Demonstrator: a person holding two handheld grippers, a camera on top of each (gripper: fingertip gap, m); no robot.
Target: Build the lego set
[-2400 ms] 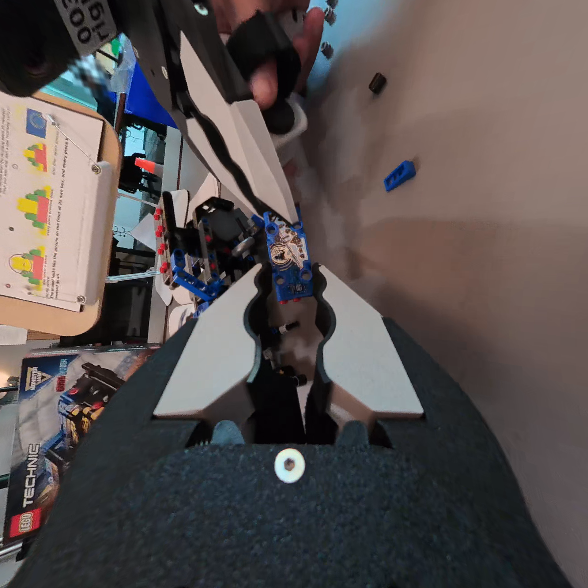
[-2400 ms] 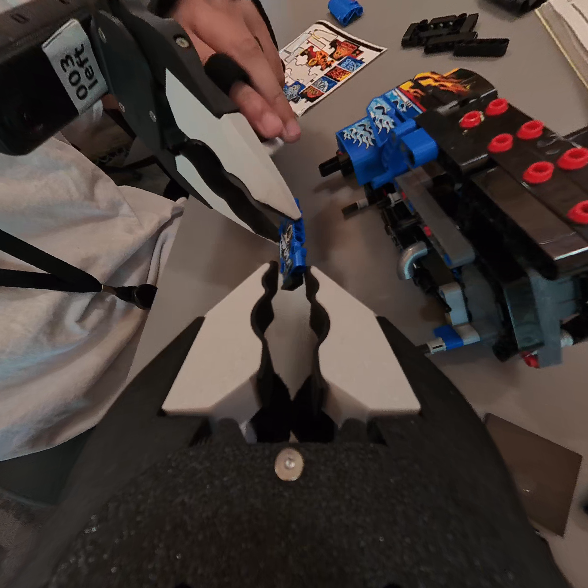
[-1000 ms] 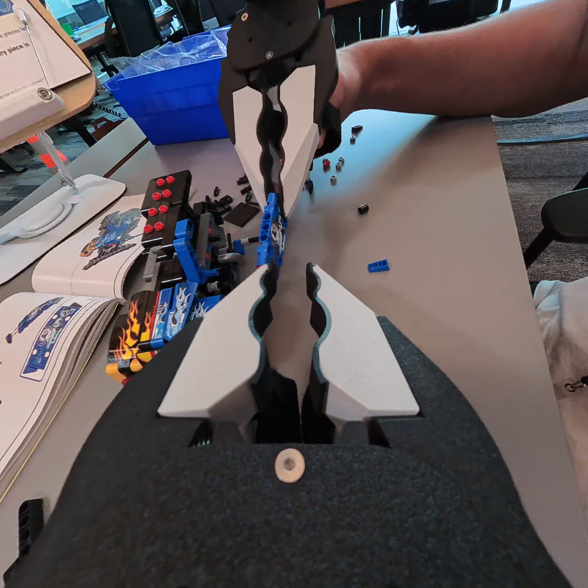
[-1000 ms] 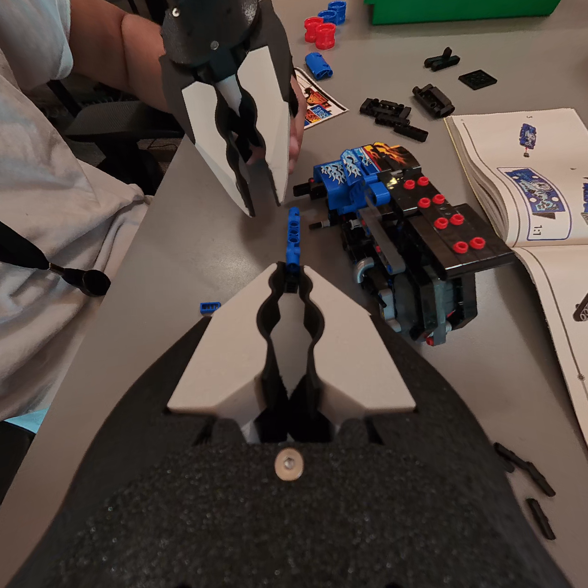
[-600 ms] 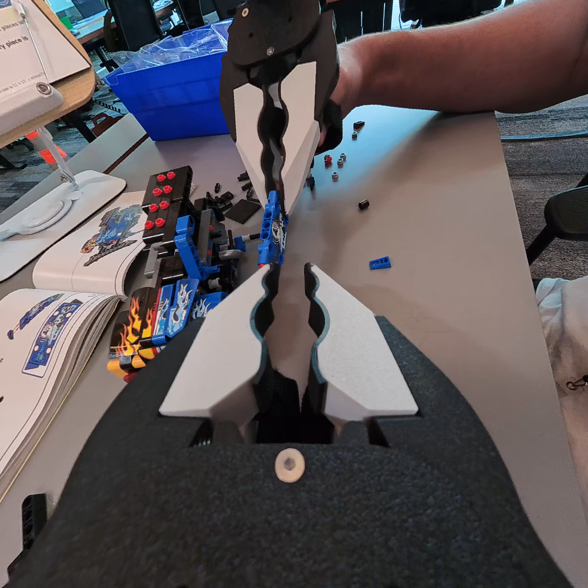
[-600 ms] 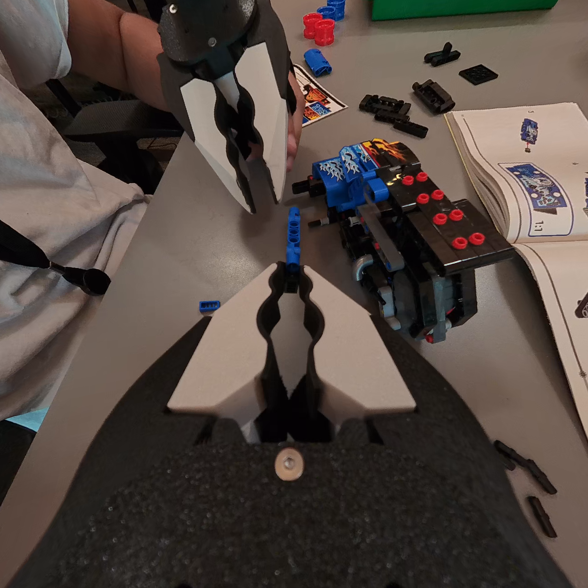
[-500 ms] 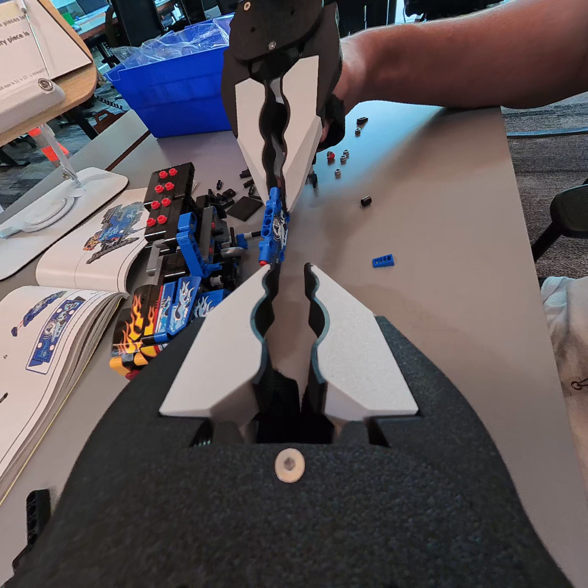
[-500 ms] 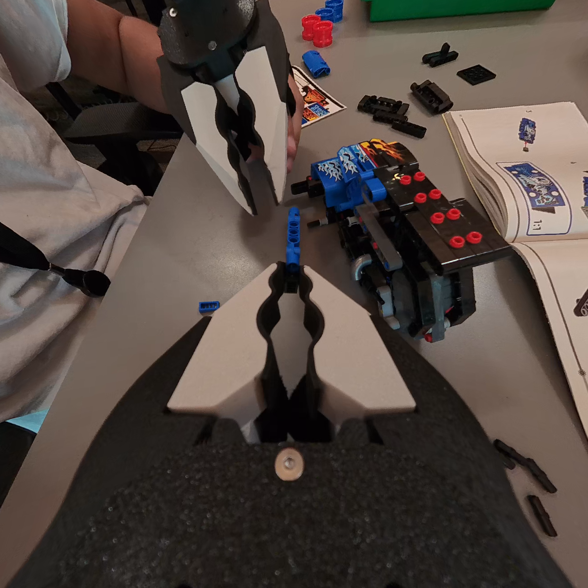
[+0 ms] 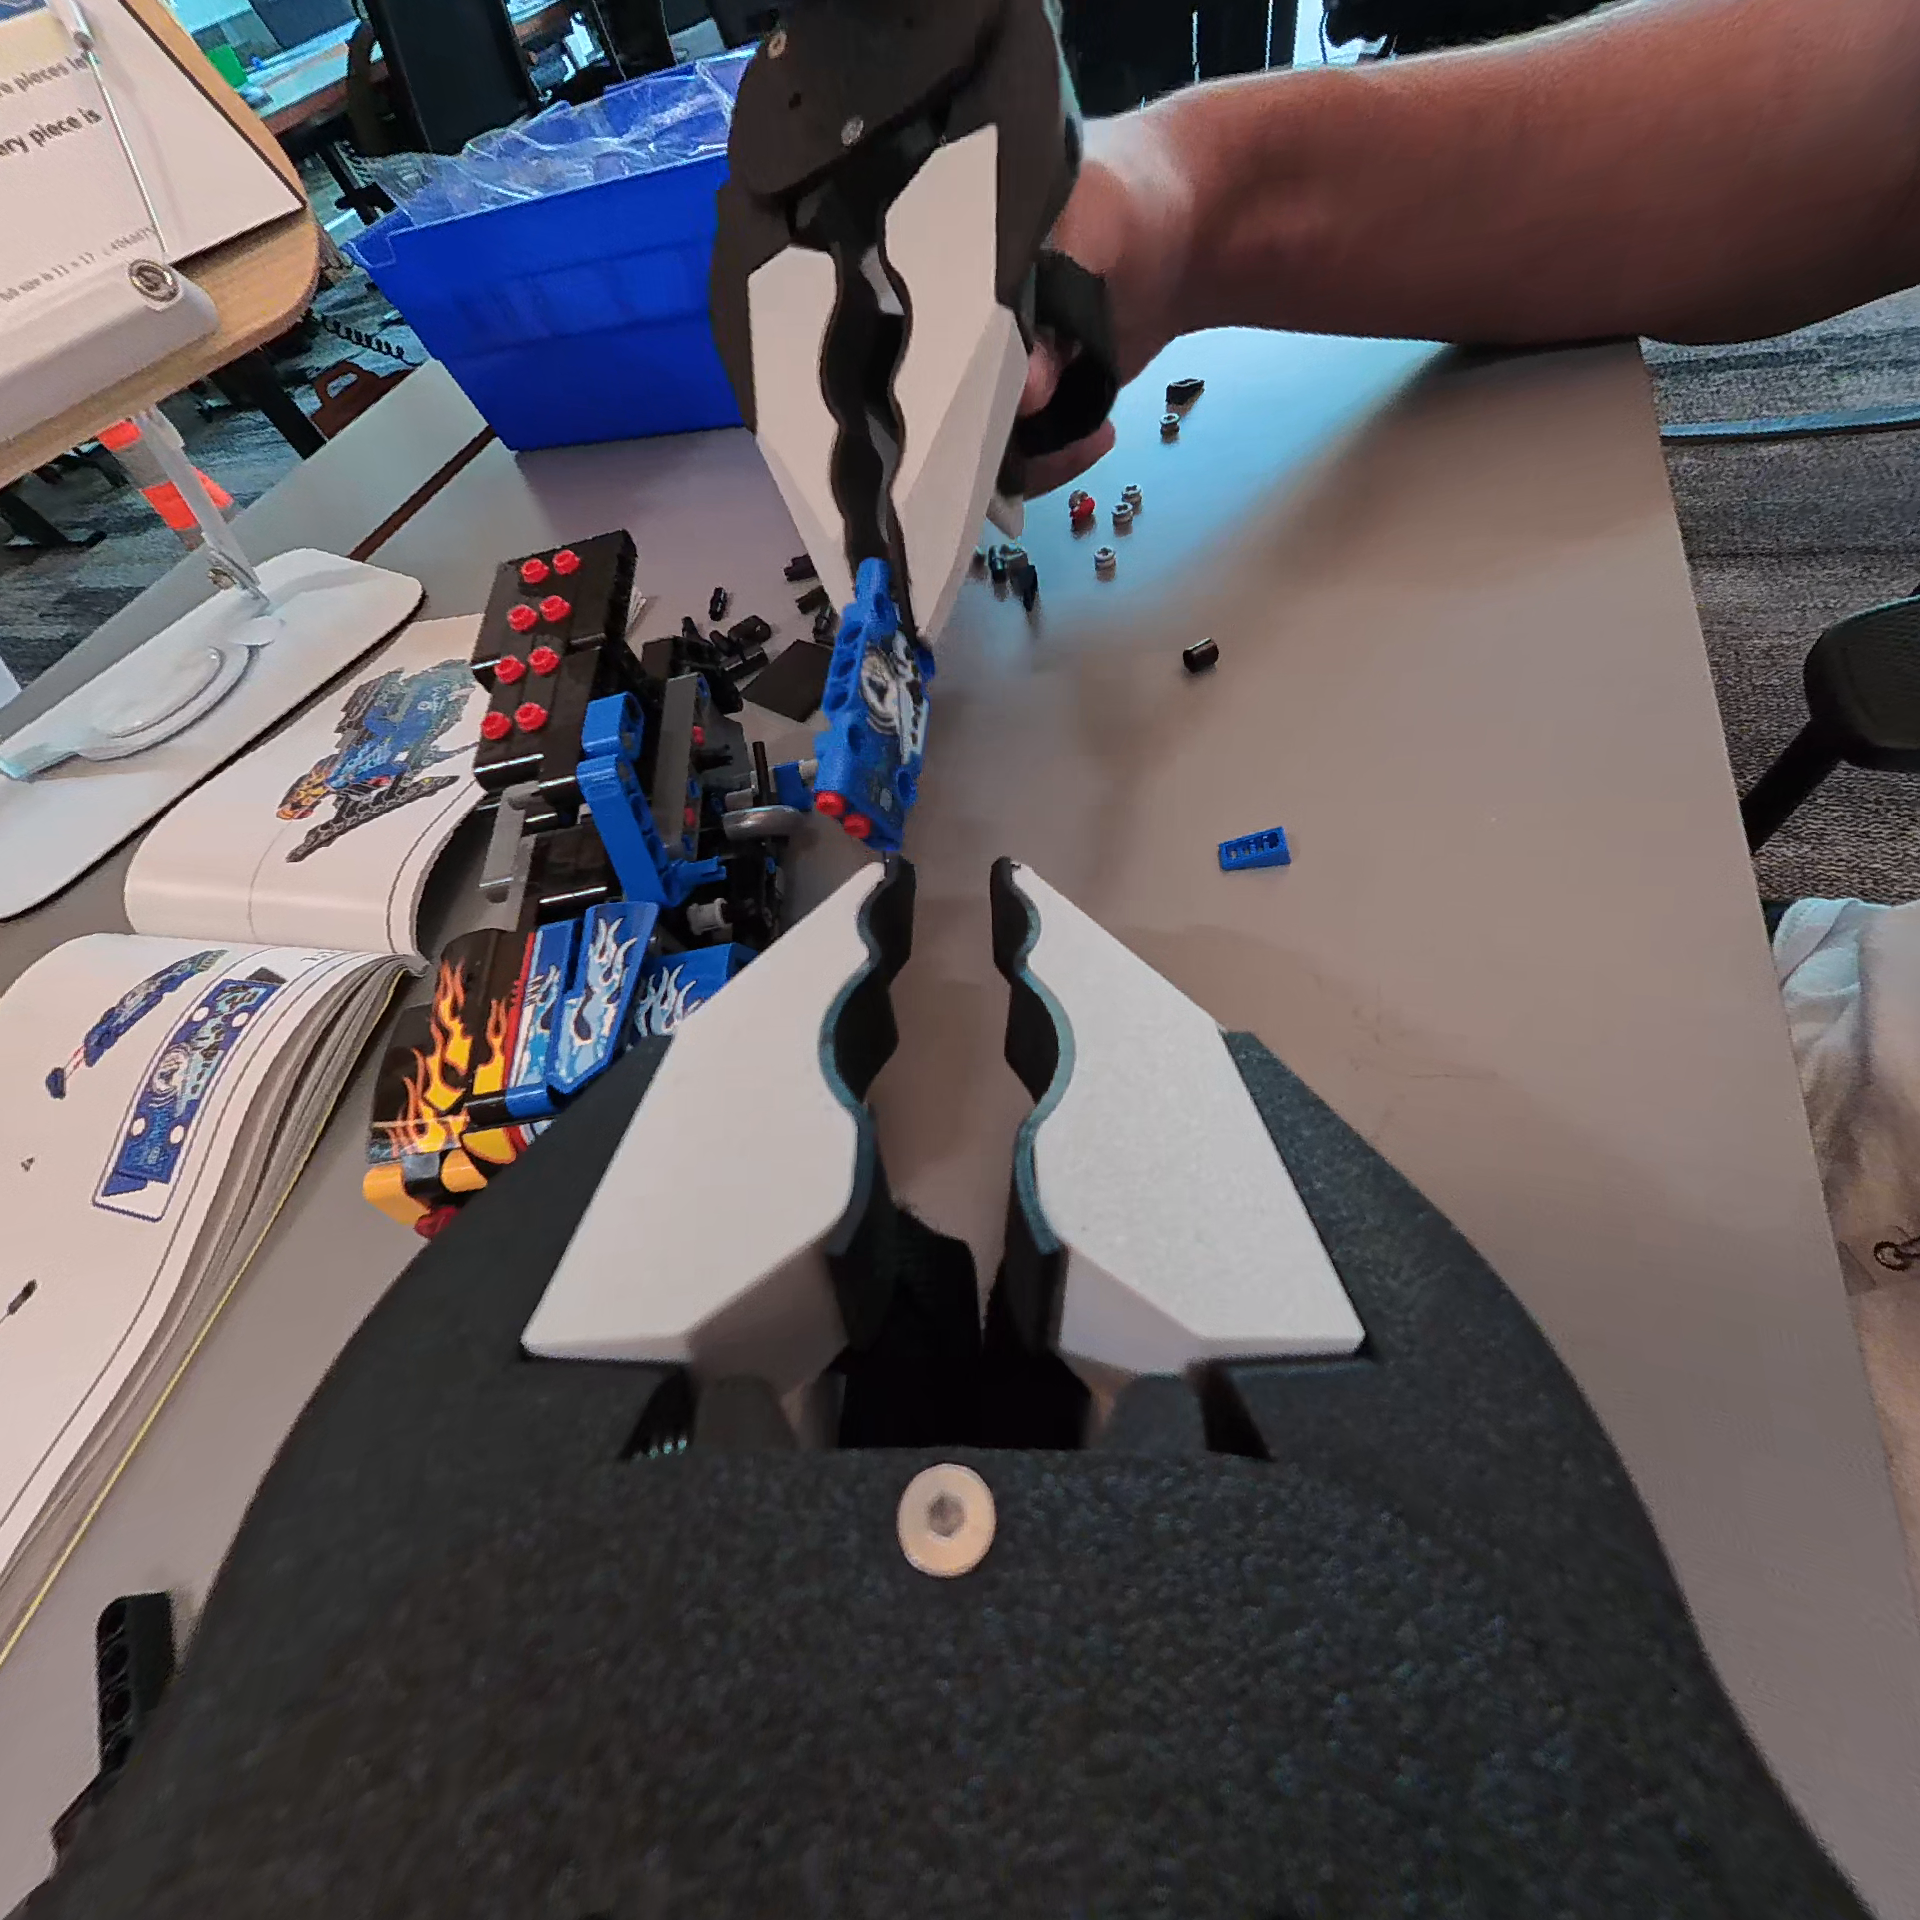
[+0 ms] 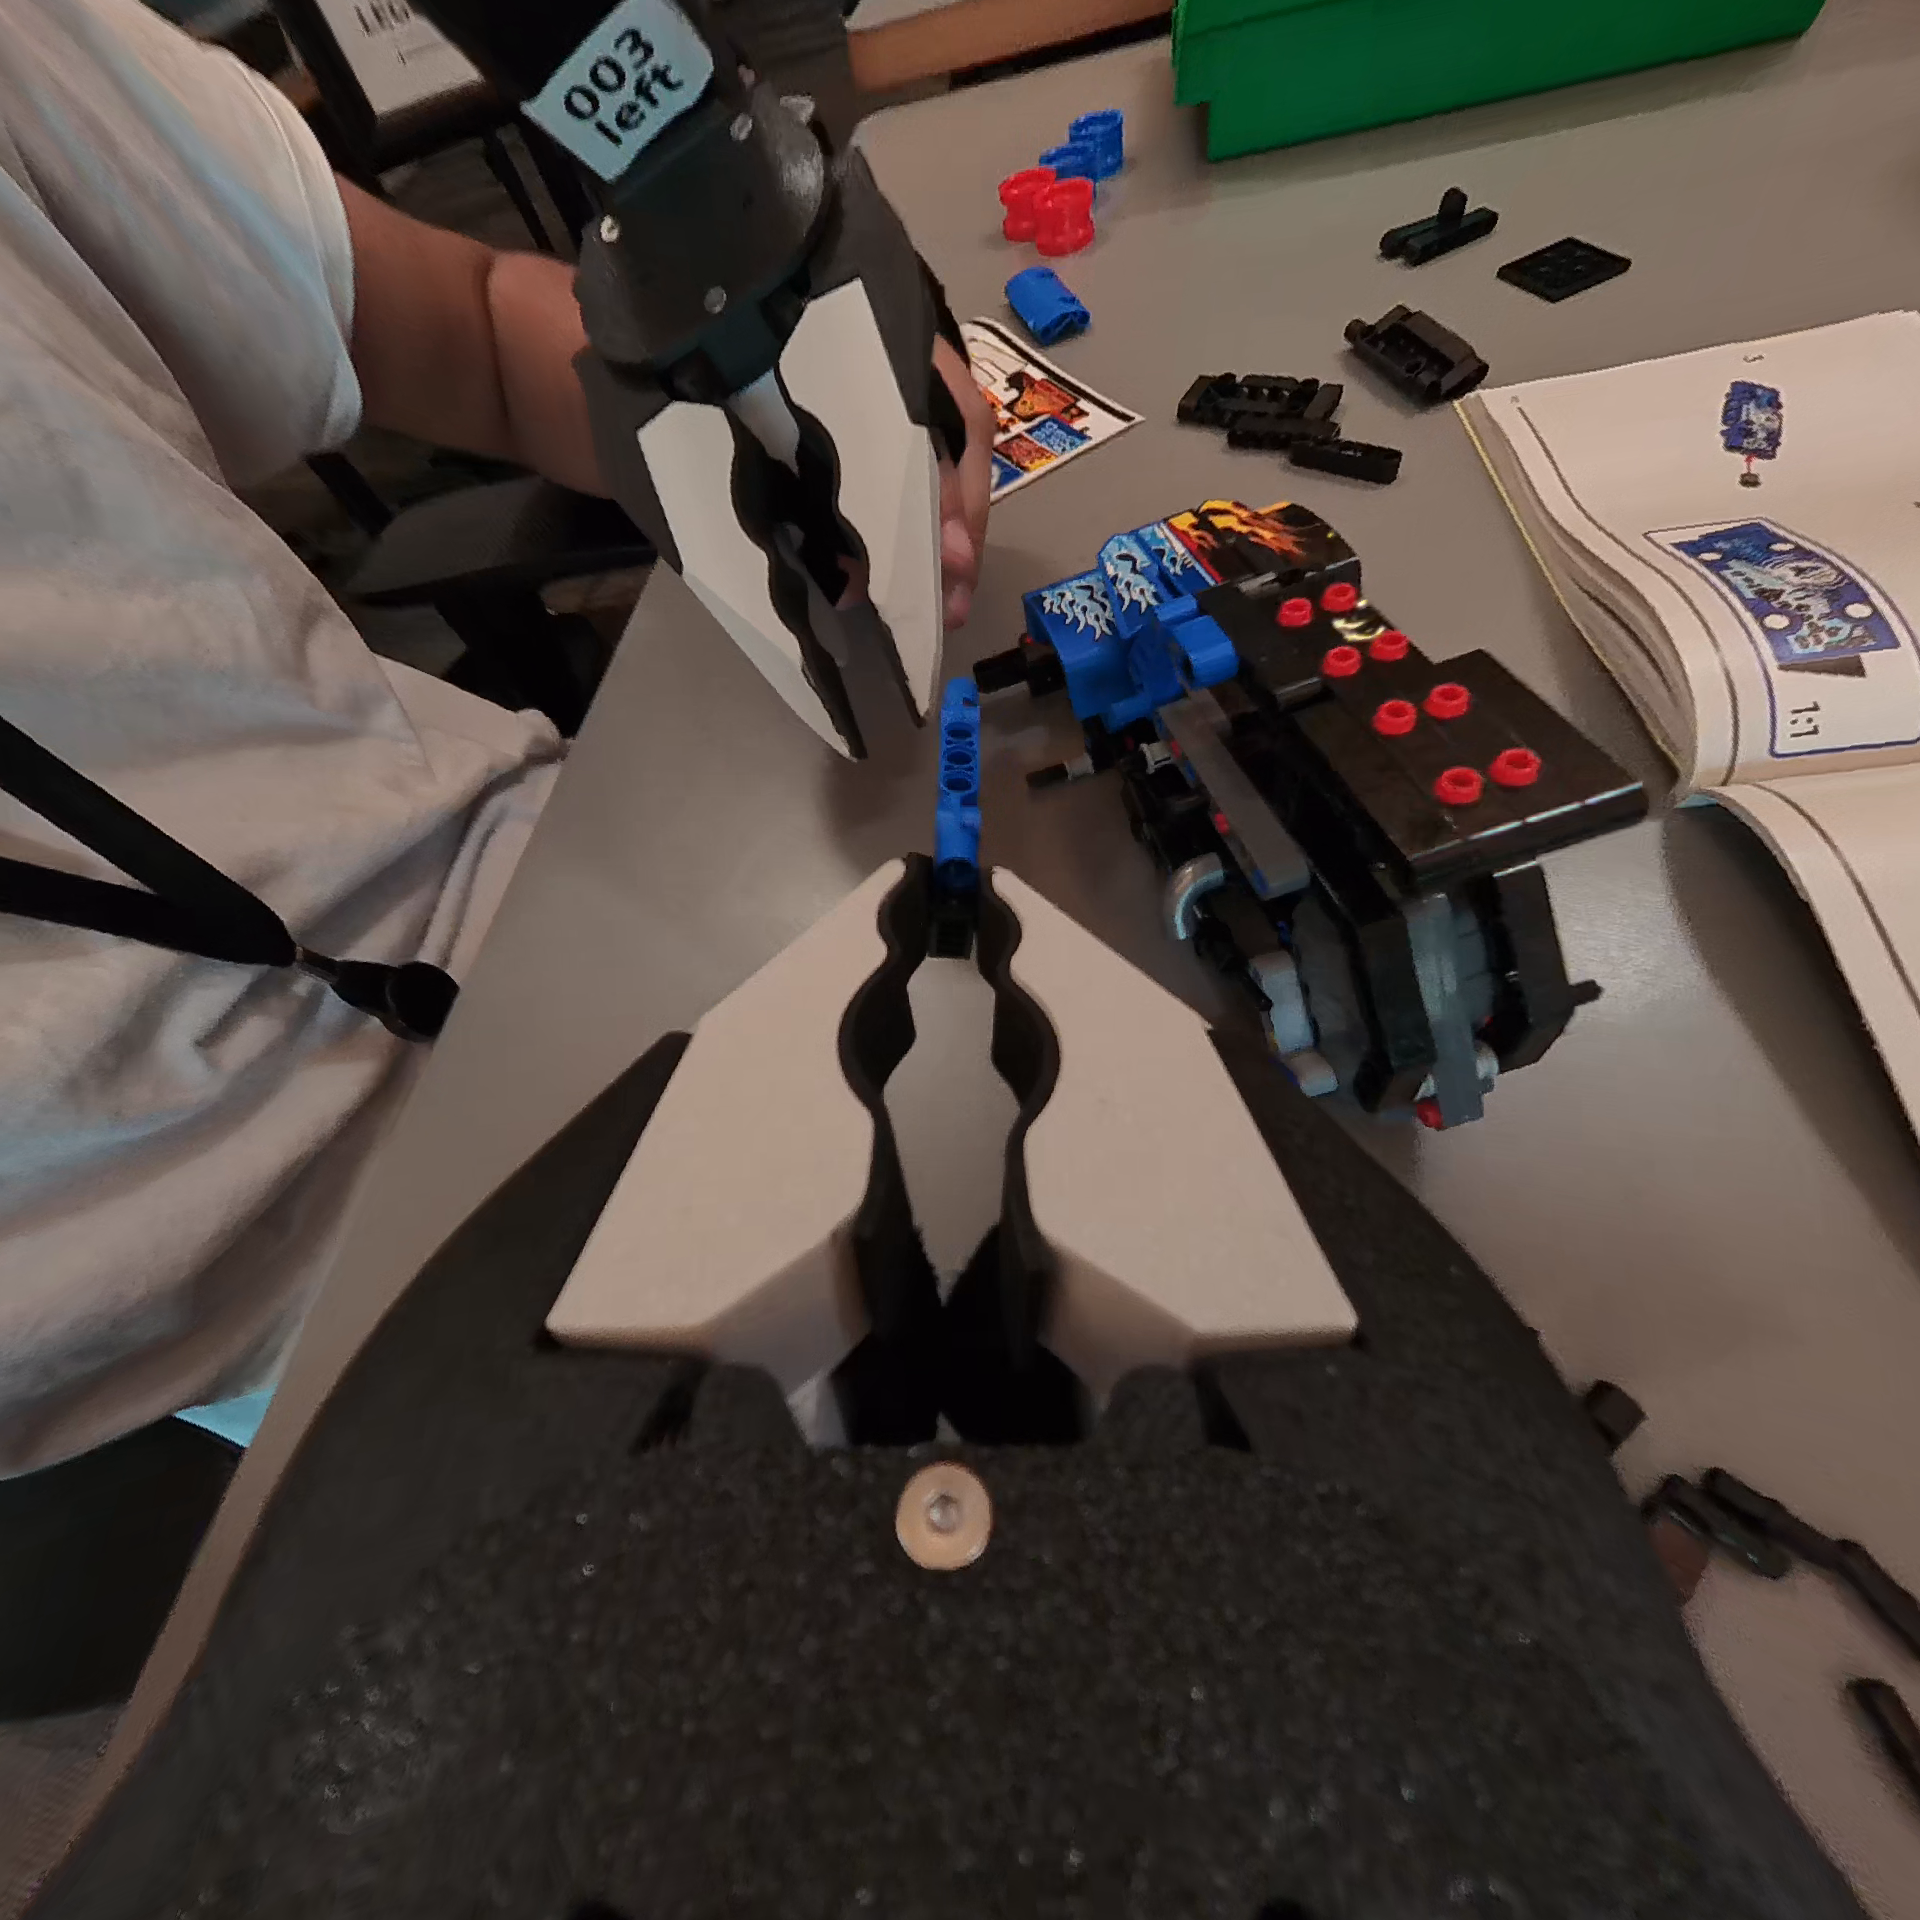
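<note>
Surface: a plain grey table [image 9: 1455, 987] carried everything; it ended in a straight edge on the person's side, with dark carpet beyond.
Room: desks, dark chairs and a tilted board on a white stand [image 9: 187, 644] stood behind the table in the left wrist view.
Containers: a blue bin [image 9: 561, 301] at the table's far end held crumpled clear plastic bags; a green bin [image 10: 1475, 62] sat at the top of the right wrist view (contents not visible).
Model: the half-built lego truck [image 10: 1351, 810], black with red studs and blue flame-printed panels, lay on the table beside an open instruction booklet [image 10: 1745, 644].
Loose parts: a small blue plate [image 9: 1253, 847] lay alone; black beams [image 10: 1288, 421], red and blue connectors [image 10: 1049, 208], a sticker sheet [image 10: 1039, 416] and small grey and black pins [image 9: 1117, 520] were scattered farther off.
Right gripper [image 10: 948, 883]: its jaws were nearly closed, pinching one end of a blue printed panel [image 10: 958, 774]; the panel stuck out past the tips, held above the table just beside the truck.
Left gripper [image 9: 945, 868]: its jaws stood a little apart with nothing between them; its tips were near the panel's free end, not touching.
Person: a forearm [image 9: 1507, 197] reached across the table behind the right gripper, and a white shirt [image 10: 187, 727] filled the left side of the right wrist view.
</note>
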